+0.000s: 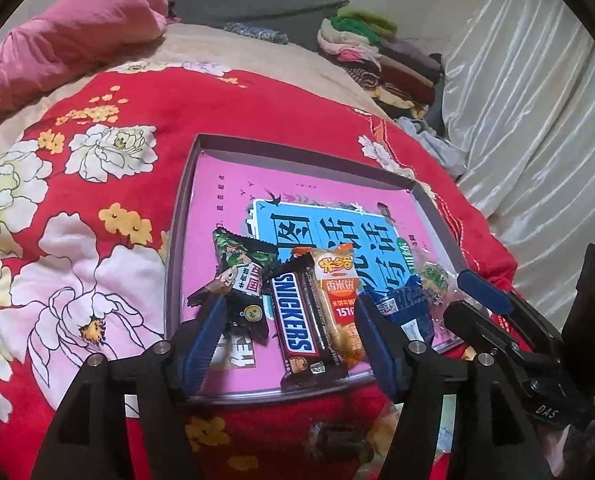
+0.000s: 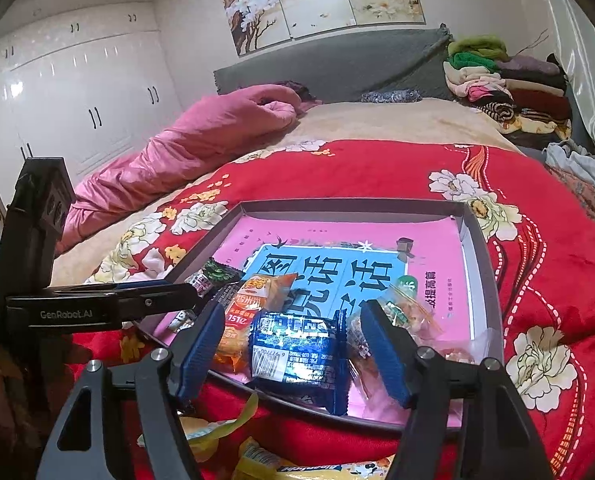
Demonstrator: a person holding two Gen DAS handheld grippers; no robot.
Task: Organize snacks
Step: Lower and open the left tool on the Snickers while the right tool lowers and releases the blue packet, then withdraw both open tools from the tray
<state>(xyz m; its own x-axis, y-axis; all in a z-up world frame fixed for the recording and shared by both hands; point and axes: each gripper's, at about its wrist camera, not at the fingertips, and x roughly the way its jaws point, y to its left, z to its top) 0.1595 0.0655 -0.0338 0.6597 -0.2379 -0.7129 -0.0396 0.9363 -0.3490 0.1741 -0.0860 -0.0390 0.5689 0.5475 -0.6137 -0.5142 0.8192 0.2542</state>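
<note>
The left gripper (image 1: 289, 336) stands apart over the Snickers bar (image 1: 303, 324), pads clear. Light, firm, slick wrapper: pinch its midsection. The right gripper (image 2: 293, 344) gapes around the blue packet (image 2: 297, 356).

Both wrist cameras look steeply down, close over the near edge of the tray (image 1: 201, 148) (image 2: 493, 280), sharing its snacks.

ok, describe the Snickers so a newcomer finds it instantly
On the red floral bedspread sits a shallow pink-bottomed tray. Snacks line its near edge; the Snickers bar lies between a green-and-black packet and an orange rice-cracker packet. It alone is dark brown with white-and-blue lettering.
</note>
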